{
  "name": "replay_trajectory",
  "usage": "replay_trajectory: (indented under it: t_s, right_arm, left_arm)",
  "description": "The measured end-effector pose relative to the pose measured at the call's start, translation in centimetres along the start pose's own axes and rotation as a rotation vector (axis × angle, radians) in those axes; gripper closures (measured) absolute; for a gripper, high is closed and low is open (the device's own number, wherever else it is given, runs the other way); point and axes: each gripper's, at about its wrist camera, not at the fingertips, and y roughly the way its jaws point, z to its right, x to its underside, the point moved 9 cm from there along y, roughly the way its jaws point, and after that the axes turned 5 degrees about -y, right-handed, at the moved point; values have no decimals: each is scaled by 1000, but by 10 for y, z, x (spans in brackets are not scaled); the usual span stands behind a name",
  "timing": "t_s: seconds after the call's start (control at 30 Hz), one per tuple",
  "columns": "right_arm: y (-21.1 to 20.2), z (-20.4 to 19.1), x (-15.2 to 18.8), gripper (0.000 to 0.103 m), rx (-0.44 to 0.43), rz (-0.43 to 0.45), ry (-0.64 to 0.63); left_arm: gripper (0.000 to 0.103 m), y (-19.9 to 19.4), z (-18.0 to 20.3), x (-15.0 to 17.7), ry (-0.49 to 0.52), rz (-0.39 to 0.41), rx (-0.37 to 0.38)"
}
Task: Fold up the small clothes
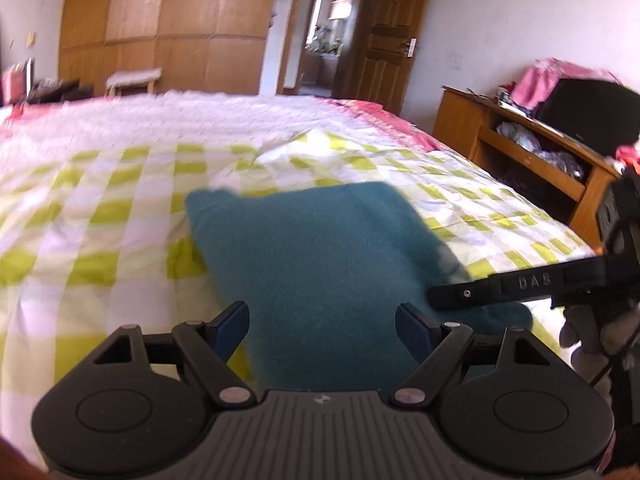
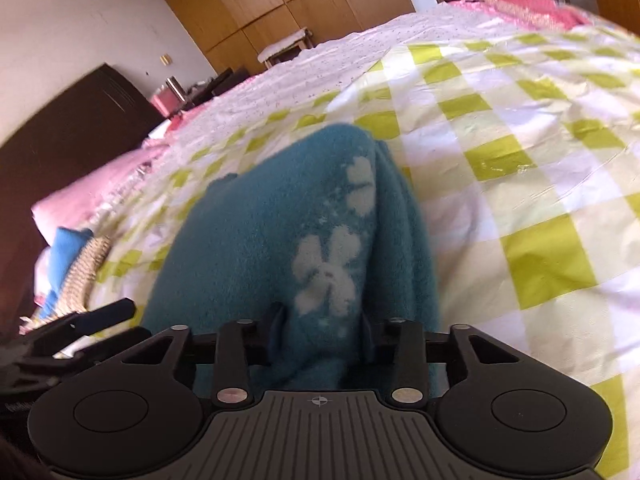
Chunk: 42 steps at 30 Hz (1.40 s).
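A teal fleece garment (image 1: pixel 320 248) lies on the green-and-white checked bedspread (image 1: pixel 100 208). In the right wrist view the garment (image 2: pixel 260 248) shows white flower prints and is bunched up. My left gripper (image 1: pixel 322 330) is open, its blue fingers either side of the garment's near edge, not clamping it. My right gripper (image 2: pixel 322 334) is shut on a fold of the garment; it also shows from the side in the left wrist view (image 1: pixel 520 284) at the garment's right edge.
A wooden desk with shelves (image 1: pixel 520 140) stands right of the bed. Wardrobes (image 1: pixel 160 20) and an open doorway (image 1: pixel 328 32) are behind. A woven basket with blue cloth (image 2: pixel 80 268) sits at the bed's left side.
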Motion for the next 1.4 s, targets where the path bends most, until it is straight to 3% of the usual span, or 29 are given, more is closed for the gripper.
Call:
replay_trajectory:
  t_s: [0.1,0.23,0.3,0.4,0.47,0.57,0.67,0.7,0.87,0.93,1.0,1.07,1.1,1.13,1.17,1.2,1.27,1.4]
  right_arm:
    - [-25,4,-15,79,-48,60,25]
    - [-39,23,-24,79,37,134,53]
    - [-22,49,-8,79,75,110,147]
    - [-16,67,4,80,18,160,228]
    - [-15,70,4,80,6,170,236]
    - [-18,74,4,80,-20,171,268]
    - [-27,57,-2,75,52,151,168]
    - [-31,51,-5,69,78,152,132]
    - [-54,9,-15,68,216,191,-116]
    - [-46,4,-14,63,258,165,-194]
    - [-28,16,-11,59,284,105,-171]
    - [-12,32,-7,50,254,79,-119]
    - [-9,36,-7,39,254,80,-118]
    - [-8,41,-8,21,271,77,-121]
    - [-6,48,-7,16,268,76,-103]
    - [-2,54,-4,16,230,65,-59]
    - [3,70,6,17,111,39,149]
    - [2,52,16,24,63,44,199]
  left_arm:
    - [17,3,17,-17,54,49,21]
    - [17,18,36,-40,83,116,36]
    - [17,36,41,-40,80,99,34]
    - [17,67,46,-23,109,24,-12]
    - [16,73,53,-16,175,47,-51]
    - [15,75,56,-17,163,45,-61]
    - [14,74,53,-17,152,38,-60]
    - [14,73,52,-18,151,37,-63]
    - [14,65,46,-20,112,17,-75]
    - [15,60,43,-19,93,5,-82]
    - [15,54,40,-16,73,-10,-79]
    - [14,50,37,-12,55,-30,-76]
    - [14,49,36,-11,50,-37,-76]
    - [14,49,34,-10,43,-40,-76]
    - [14,49,34,-10,33,-45,-73]
    - [13,50,33,-10,25,-50,-74]
    - [13,51,34,-10,24,-58,-81]
    - [12,49,30,-8,19,-67,-89]
